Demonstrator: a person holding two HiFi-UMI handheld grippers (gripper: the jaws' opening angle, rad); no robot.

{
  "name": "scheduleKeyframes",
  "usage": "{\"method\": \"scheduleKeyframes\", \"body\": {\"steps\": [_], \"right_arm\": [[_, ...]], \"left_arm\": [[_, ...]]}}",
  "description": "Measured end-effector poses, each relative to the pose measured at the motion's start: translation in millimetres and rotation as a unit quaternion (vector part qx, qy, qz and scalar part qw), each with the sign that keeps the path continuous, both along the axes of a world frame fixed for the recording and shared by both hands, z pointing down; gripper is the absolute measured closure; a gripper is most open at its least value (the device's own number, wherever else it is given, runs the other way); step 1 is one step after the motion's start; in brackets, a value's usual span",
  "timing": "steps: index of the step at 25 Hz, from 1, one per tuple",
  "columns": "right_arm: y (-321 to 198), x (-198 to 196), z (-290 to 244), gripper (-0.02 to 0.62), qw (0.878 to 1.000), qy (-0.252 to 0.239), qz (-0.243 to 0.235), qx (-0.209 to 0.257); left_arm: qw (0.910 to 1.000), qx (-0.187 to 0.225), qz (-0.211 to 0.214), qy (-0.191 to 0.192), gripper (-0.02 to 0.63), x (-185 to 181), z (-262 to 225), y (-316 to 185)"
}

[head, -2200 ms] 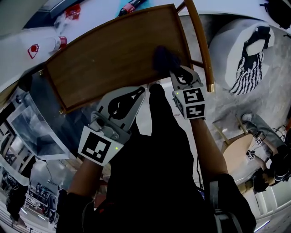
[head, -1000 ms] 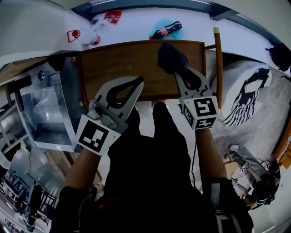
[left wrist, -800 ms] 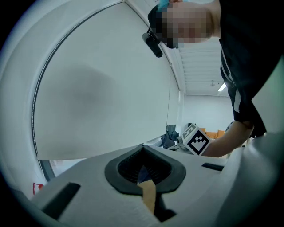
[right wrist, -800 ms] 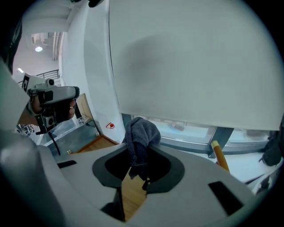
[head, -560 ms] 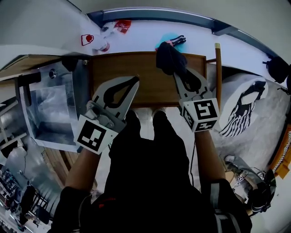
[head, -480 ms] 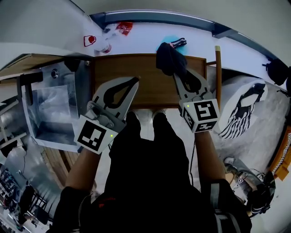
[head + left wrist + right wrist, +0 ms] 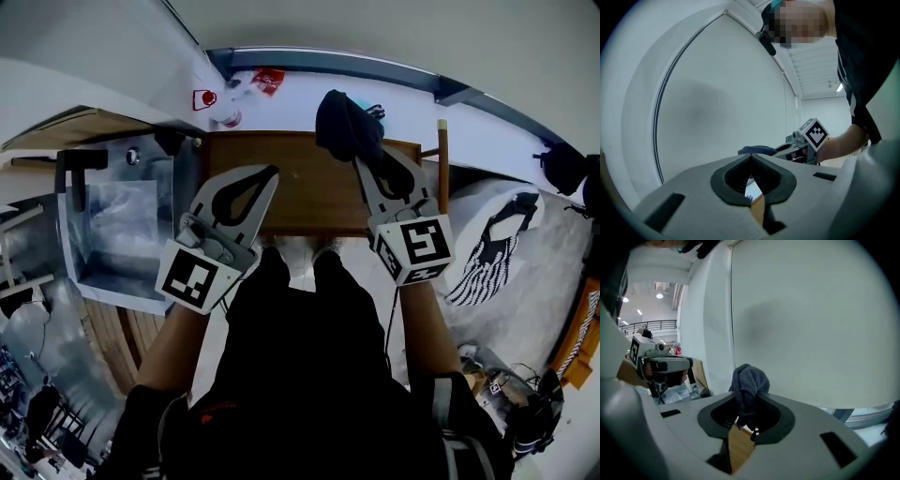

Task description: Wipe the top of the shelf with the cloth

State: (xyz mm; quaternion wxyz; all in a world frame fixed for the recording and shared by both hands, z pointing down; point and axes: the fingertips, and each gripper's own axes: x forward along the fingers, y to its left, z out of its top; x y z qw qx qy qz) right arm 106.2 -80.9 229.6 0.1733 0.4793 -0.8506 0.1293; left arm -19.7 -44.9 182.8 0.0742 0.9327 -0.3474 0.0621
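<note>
The cloth (image 7: 343,124), a dark grey bunched wad, sits at the far right of the shelf top (image 7: 305,192), right at the back edge beside the white wall. The right gripper (image 7: 363,161) is clenched on it: in the right gripper view its jaws are pinched onto the cloth's lower part (image 7: 748,385), and the rest of the wad stands up above them. The wooden top shows under the jaws, but whether the cloth actually presses on the wood is hard to judge from these angles.

The left gripper (image 7: 271,172) hangs over the left half of the shelf top with its jaws brought together, tips meeting, and nothing between them; the left gripper view shows only wood through the gap behind the tips.

A metal box (image 7: 108,230) stands just beside the shelf's left end. A wooden post (image 7: 442,164) runs along its right end, and a black-and-white patterned cushion (image 7: 492,248) lies on the floor beyond that.
</note>
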Motion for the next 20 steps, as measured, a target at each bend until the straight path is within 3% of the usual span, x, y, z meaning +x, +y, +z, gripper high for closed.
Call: {"method": "scheduleKeyframes", "body": {"steps": [8,20], "right_arm": [[6,-9,-58,0.509,0.999,-0.01,-0.01,0.049],[23,-9,-107,0.509,0.996,-0.011,-0.023,0.09]], "left_arm": [[0.9995,0.03,-0.006,0.009,0.588,0,-34,0],[0.9992,0.038,-0.001,0.01,0.588,3,-64,17]]}}
